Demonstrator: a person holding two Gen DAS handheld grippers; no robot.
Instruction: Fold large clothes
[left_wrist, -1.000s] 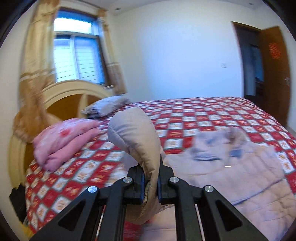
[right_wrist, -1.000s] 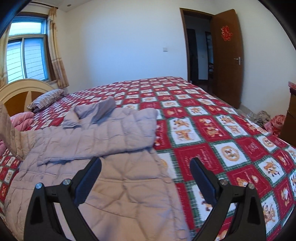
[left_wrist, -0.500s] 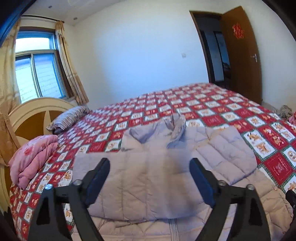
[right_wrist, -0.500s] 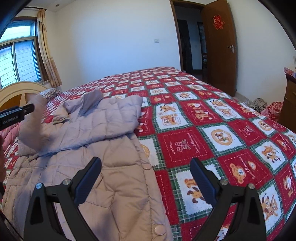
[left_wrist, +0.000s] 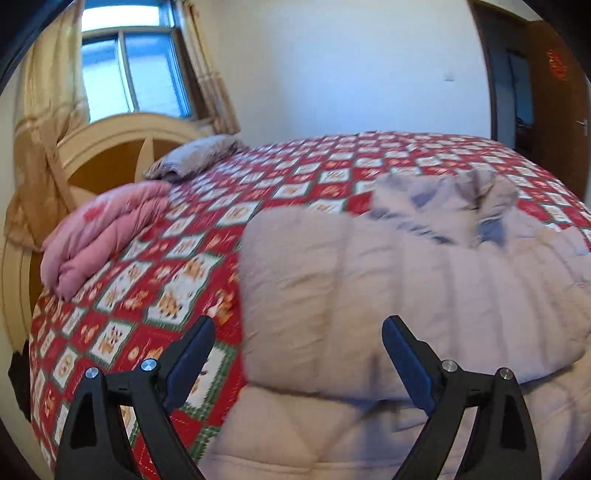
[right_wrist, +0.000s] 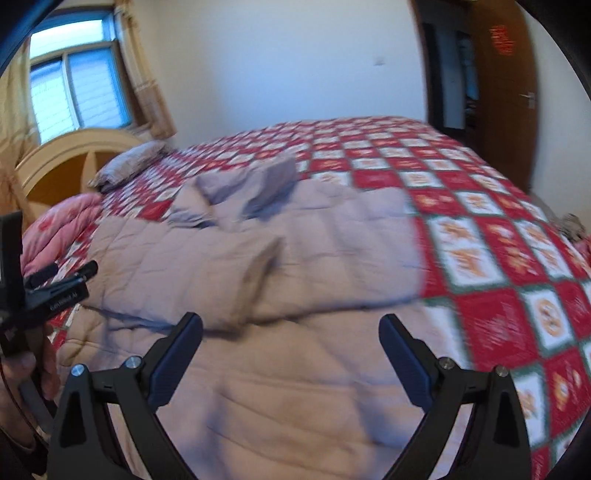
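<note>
While the pale quilted coat (left_wrist: 406, 295) lies spread over the red patchwork bedspread (left_wrist: 155, 295) near the foot-side edge of the bed, its sleeve (right_wrist: 192, 273) is folded across the body and the hood (right_wrist: 247, 184) points toward the far edge. Both views are blurred. The left hand-held gripper (left_wrist: 295, 354) hangs over the coat's headboard-side edge with its jaws spread wide, having just been opening, and nothing between them. The right hand-held gripper (right_wrist: 291, 350) is likewise spread and empty above the coat's lower part. A folded pink quilt (left_wrist: 99, 236) and a pillow (left_wrist: 195, 155) sit by the headboard (left_wrist: 110, 147).
</note>
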